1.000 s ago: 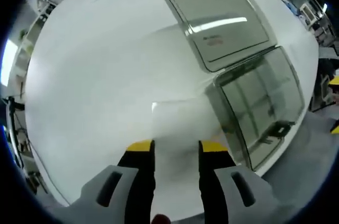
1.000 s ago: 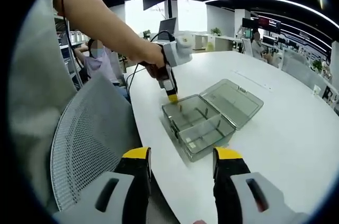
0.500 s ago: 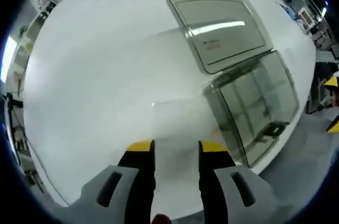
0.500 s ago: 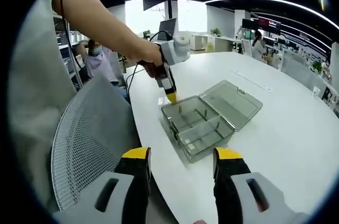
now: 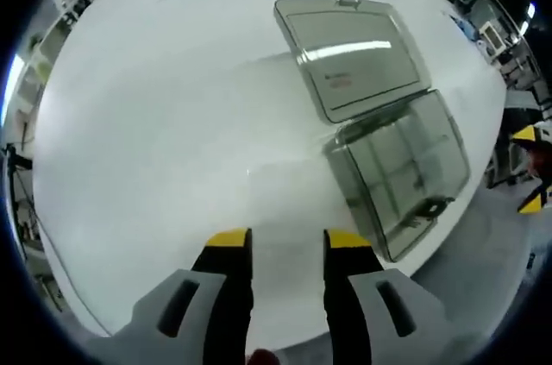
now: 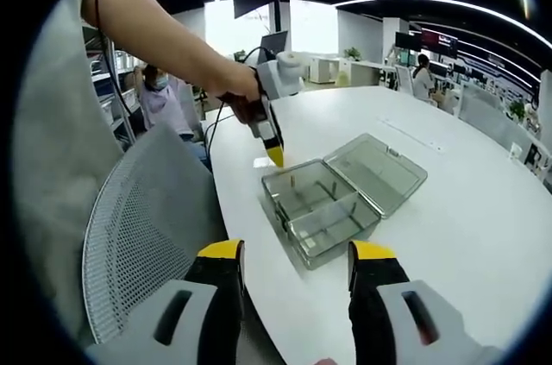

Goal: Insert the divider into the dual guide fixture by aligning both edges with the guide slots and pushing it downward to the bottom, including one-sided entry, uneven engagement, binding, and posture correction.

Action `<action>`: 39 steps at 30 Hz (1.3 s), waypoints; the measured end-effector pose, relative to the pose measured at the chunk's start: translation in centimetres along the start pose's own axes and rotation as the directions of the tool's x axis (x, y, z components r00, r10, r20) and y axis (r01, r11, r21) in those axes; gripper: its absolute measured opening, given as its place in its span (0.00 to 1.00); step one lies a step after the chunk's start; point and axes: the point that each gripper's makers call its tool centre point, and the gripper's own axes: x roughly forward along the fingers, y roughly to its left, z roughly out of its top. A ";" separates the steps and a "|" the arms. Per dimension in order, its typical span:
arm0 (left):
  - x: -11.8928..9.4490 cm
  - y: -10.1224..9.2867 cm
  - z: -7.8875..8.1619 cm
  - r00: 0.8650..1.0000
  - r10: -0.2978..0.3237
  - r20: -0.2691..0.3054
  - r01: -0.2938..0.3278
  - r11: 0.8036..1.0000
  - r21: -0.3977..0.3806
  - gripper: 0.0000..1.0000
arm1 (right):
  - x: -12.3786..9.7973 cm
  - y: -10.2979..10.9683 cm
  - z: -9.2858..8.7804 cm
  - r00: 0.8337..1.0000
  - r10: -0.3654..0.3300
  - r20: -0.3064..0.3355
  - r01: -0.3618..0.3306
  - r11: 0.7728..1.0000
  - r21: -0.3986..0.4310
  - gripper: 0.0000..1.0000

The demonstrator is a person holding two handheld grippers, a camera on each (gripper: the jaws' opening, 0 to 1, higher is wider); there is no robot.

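Left gripper view: one clear box with its hinged lid laid flat open lies on one white table, ahead and to the right of the left gripper. That gripper's two yellow-tipped jaws are closed on one flat translucent divider, which stands up from between them and is faint against the tabletop. The divider is apart from the box, off its near left side.

Right gripper view: the right gripper has its two jaws spread with nothing between them, low at the table's near edge. Ahead of it sits the same box, with thin partitions standing inside and the lid lying beyond. One bare forearm reaches in from the upper left; its hand holds the left gripper pointing down, tips just beside the box's far left corner. One grey mesh chair stands to the left of the right gripper.
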 end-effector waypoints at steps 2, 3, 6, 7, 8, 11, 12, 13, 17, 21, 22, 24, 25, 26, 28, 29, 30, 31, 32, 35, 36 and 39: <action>-0.4 0.1 0.0 1.000 -0.008 0.007 0.008 1.000 -0.005 0.28 | 0.1 0.0 0.1 1.000 0.002 0.001 -0.002 1.000 -0.002 0.45; -0.5 0.1 0.0 1.000 -0.009 0.011 0.009 1.000 -0.005 0.28 | 0.1 0.0 0.1 1.000 0.003 0.002 -0.003 1.000 -0.002 0.45; -1.1 -0.1 -0.2 1.000 -0.025 0.018 0.025 1.000 -0.007 0.28 | 0.3 -0.1 0.4 1.000 0.006 0.007 -0.006 1.000 0.000 0.45; -1.2 -0.1 -0.2 0.999 -0.028 0.023 0.029 1.000 -0.010 0.28 | 0.3 -0.1 0.4 1.000 0.007 0.008 -0.007 1.000 0.000 0.45; -1.4 0.0 -0.3 0.999 -0.033 0.028 0.034 0.999 -0.016 0.28 | 0.4 -0.1 0.5 1.000 0.009 0.010 -0.009 1.000 0.001 0.45; -1.8 -0.1 -0.2 0.998 -0.052 0.043 0.053 0.998 -0.023 0.28 | 0.5 -0.2 0.6 1.000 0.012 0.012 -0.012 1.000 0.007 0.45; -2.0 -0.2 -0.2 0.997 -0.055 0.046 0.056 0.998 -0.021 0.28 | 0.5 -0.3 0.6 1.000 0.012 0.011 -0.012 1.000 0.007 0.45; -2.2 -0.2 -0.2 0.997 -0.059 0.055 0.061 0.998 -0.019 0.28 | 0.5 -0.3 0.6 1.000 0.012 0.012 -0.012 1.000 0.008 0.45; -3.1 -0.5 0.0 0.993 -0.081 0.084 0.084 0.996 -0.034 0.28 | 0.6 -0.4 0.8 1.000 0.016 0.017 -0.017 1.000 0.014 0.46; -4.0 -1.2 0.2 0.988 -0.106 0.114 0.110 0.993 -0.031 0.28 | 0.7 -0.5 1.1 0.999 0.020 0.025 -0.021 1.000 0.021 0.46; -4.2 -1.4 0.3 0.986 -0.113 0.124 0.117 0.993 -0.025 0.28 | 0.7 -0.4 1.2 0.999 0.021 0.027 -0.021 1.000 0.021 0.46; -4.5 -1.7 0.5 0.982 -0.127 0.142 0.131 0.991 -0.019 0.28 | 0.7 -0.5 1.4 0.999 0.022 0.033 -0.023 0.999 0.032 0.46; -4.7 -1.9 0.6 0.981 -0.131 0.146 0.135 0.991 -0.017 0.28 | 0.7 -0.5 1.5 0.999 0.024 0.039 -0.026 0.999 0.044 0.46; -4.8 -2.1 0.6 0.979 -0.136 0.150 0.140 0.990 -0.016 0.28 | 0.6 -0.6 1.6 0.999 0.024 0.043 -0.026 0.998 0.049 0.46; -5.1 -2.5 0.7 0.975 -0.151 0.163 0.156 0.988 -0.013 0.28 | 0.6 -0.6 1.8 0.998 0.026 0.053 -0.030 0.997 0.065 0.46; -5.2 -2.7 0.7 0.973 -0.158 0.168 0.163 0.987 -0.014 0.28 | 0.5 -0.7 1.8 0.998 0.027 0.056 -0.031 0.997 0.072 0.46; -5.4 -3.0 0.8 0.969 -0.172 0.178 0.178 0.984 -0.016 0.28 | 0.5 -0.7 1.9 0.998 0.028 0.059 -0.032 0.997 0.076 0.46; -5.5 -3.2 0.9 0.966 -0.181 0.185 0.187 0.982 -0.017 0.28 | 0.5 -0.7 1.9 0.998 0.029 0.060 -0.034 0.996 0.080 0.46; -5.6 -3.6 1.1 0.960 -0.198 0.197 0.204 0.979 -0.015 0.28 | 0.5 -0.7 2.0 0.998 0.029 0.062 -0.034 0.996 0.085 0.46; -6.1 -4.3 1.2 0.952 -0.220 0.211 0.227 0.974 -0.012 0.28 | 0.4 -0.9 2.2 0.997 0.032 0.071 -0.039 0.994 0.098 0.46; -6.2 -4.5 1.3 0.949 -0.227 0.217 0.235 0.972 -0.010 0.28 | 0.4 -0.9 2.3 0.997 0.033 0.072 -0.040 0.994 0.100 0.46; -6.9 -5.4 1.8 0.936 -0.253 0.246 0.263 0.965 -0.007 0.28 | 0.2 -1.3 2.8 0.996 0.033 0.089 -0.044 0.992 0.121 0.47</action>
